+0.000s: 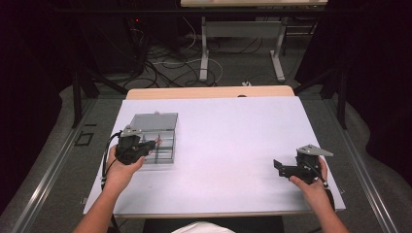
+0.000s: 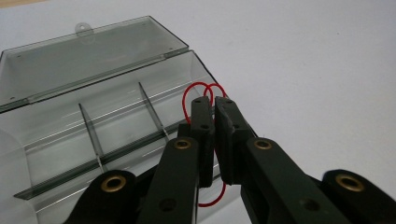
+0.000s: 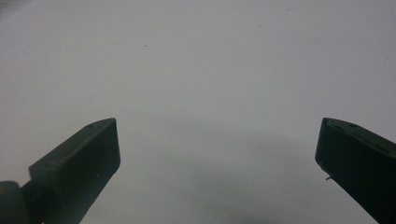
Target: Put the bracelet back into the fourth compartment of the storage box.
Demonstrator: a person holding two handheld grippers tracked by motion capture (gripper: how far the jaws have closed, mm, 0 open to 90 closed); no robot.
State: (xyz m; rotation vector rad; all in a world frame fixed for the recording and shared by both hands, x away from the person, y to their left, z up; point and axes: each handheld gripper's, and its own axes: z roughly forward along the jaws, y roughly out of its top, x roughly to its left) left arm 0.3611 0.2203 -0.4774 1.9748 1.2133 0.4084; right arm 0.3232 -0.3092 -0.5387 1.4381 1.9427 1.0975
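Red wire [image 2: 200, 91]: thin loops pinched between the jaws of the left gripper [image 2: 214, 103], held at the right near corner of the clear box [image 2: 88, 93], just over its right compartment, as far as the left gripper view lets me judge. Box lid lies open to the far side; two dividers inside. Box sits left of centre on the white table [image 1: 233, 131]. Right gripper [image 1: 284, 167] well apart, at the near right, jaws wide with nothing between them, over bare table.

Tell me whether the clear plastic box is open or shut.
Open. The clear box has its lid swung back flat on the table, leaving the dividers uncovered.
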